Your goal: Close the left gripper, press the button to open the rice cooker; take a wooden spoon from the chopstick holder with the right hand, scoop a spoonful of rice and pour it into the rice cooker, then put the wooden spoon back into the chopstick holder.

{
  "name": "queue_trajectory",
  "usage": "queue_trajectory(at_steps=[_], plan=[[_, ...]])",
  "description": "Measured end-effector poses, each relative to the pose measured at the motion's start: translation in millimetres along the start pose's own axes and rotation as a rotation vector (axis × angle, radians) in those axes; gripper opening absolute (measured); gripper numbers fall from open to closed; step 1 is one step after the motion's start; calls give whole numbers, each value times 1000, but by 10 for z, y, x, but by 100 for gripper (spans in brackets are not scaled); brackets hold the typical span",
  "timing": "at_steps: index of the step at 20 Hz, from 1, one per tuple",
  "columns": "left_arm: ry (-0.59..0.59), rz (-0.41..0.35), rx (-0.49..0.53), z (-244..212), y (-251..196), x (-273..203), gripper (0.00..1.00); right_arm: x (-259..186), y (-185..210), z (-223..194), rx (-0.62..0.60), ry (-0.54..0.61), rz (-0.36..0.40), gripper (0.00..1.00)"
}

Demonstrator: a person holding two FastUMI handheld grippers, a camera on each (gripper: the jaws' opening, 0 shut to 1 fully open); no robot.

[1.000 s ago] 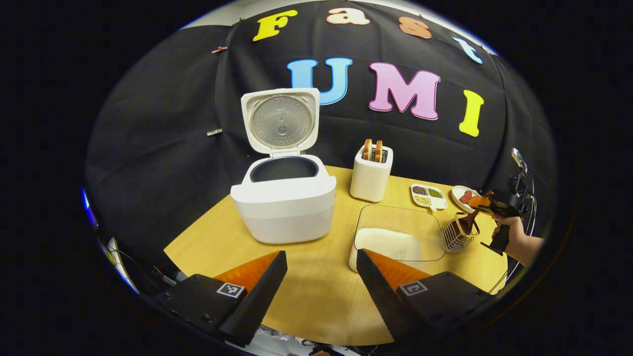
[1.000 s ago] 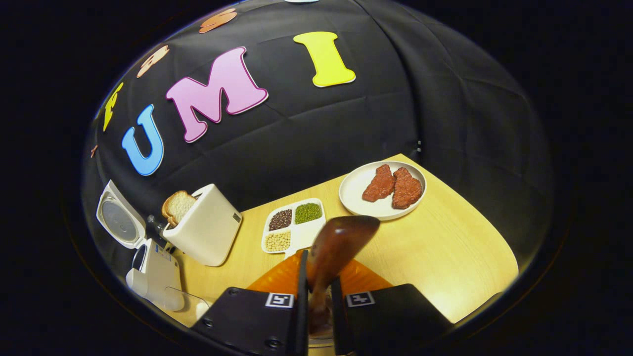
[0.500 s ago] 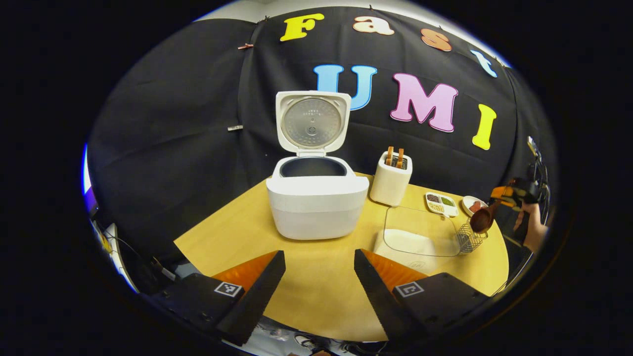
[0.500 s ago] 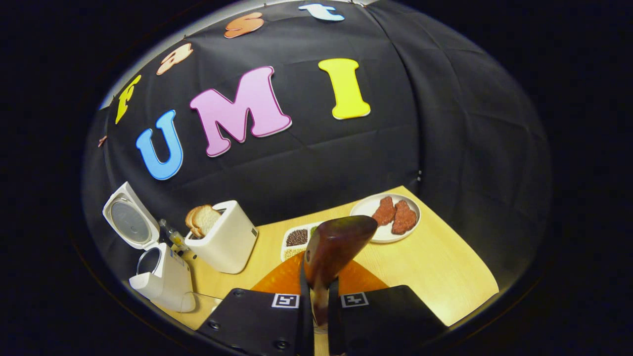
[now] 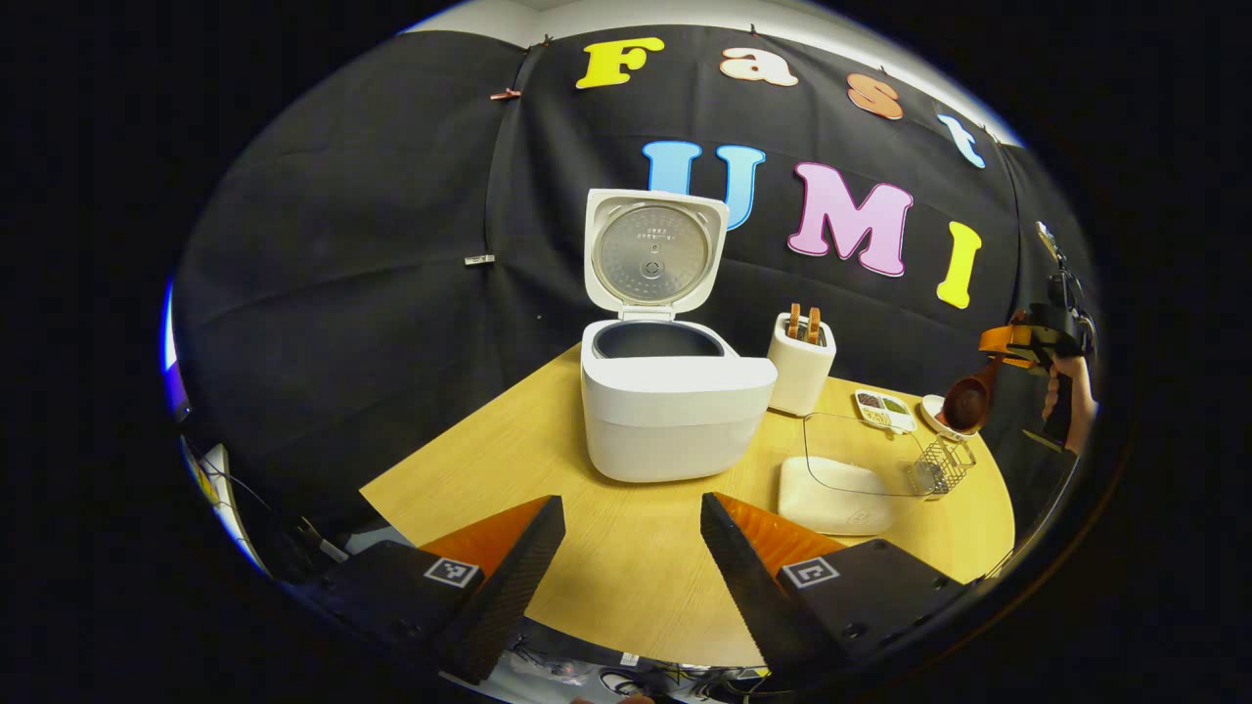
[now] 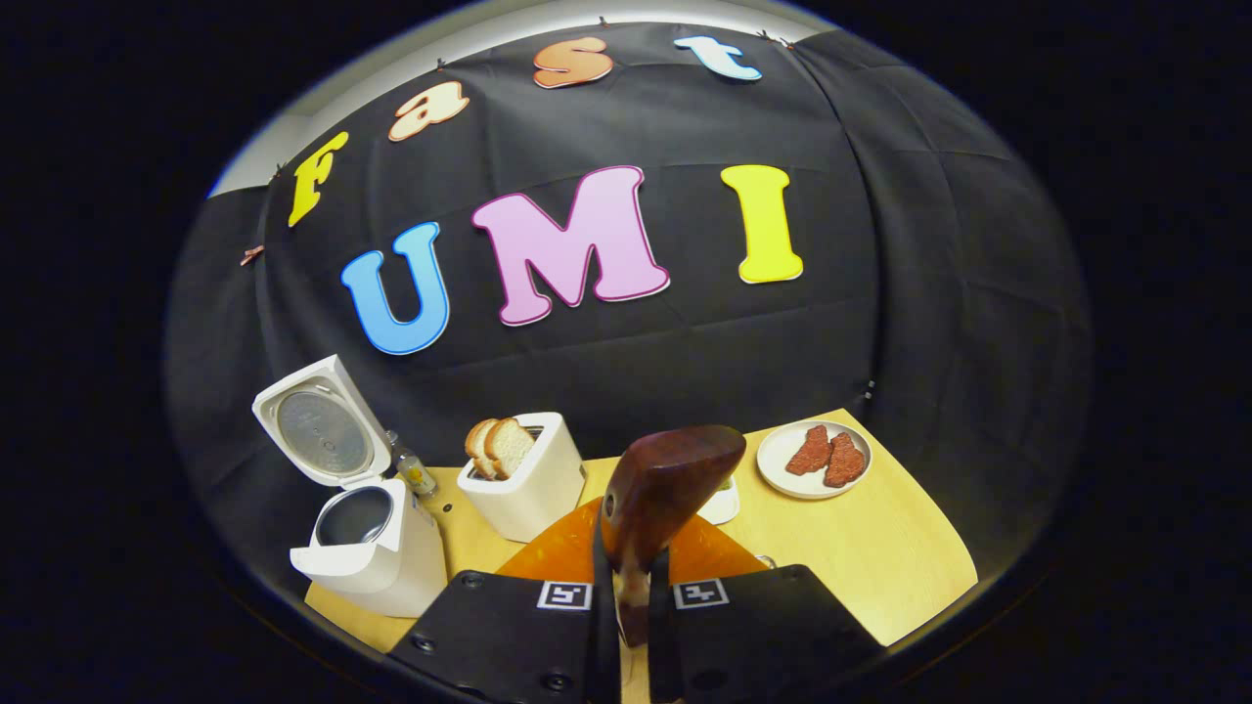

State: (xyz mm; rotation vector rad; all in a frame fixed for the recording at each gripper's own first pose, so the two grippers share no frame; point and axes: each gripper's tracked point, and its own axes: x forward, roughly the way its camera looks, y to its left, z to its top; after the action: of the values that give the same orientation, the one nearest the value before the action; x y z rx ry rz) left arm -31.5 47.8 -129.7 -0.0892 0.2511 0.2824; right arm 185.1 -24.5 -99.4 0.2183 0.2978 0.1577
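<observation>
Left hand-held gripper (image 5: 631,548): fingers spread wide apart, holding nothing, low over the near edge of the tabletop (image 5: 489,460).
Right hand-held gripper (image 6: 626,596): fingers pinched together on the handle of the wooden spoon (image 6: 660,489) — bowl up and forward; in the left gripper view it hangs in the air at far right, above the chopstick holder (image 5: 941,467).
Rice cooker (image 5: 675,401): lid already standing open, dark inner pot exposed, mid-tabletop.
Rice: white heap in the clear container (image 5: 846,469), between cooker and holder.
Step in hand: the spoon looks lifted free of the holder, so scooping likely comes next.
Spoon handling: stiff, light, smooth wood — probably prone to twisting between flat fingers, so a hold on the handle well below the bowl suits it, as now.
Rice handling: loose grains that would likely spill if the bowl tilts on the way.
Cooker opening: wide, but the upright lid stands behind it.
</observation>
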Motion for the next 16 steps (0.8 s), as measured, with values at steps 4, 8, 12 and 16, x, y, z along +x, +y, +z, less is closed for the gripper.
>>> queue_trajectory(at_steps=[4, 8, 12, 16], plan=[[10, -55, -6, -55, -6, -3, 96, -61, 357, -277, -24, 22, 40, 16], [25, -96, 4, -111, -9, -16, 96, 25, 533, -752, -109, 68, 40, 15], [52, -115, 17, -202, 45, 10, 96, 193, 588, -1298, -206, 108, 7, 15], [70, -130, 12, -257, 72, 61, 96, 289, 591, -1628, -301, 106, -45, 16]])
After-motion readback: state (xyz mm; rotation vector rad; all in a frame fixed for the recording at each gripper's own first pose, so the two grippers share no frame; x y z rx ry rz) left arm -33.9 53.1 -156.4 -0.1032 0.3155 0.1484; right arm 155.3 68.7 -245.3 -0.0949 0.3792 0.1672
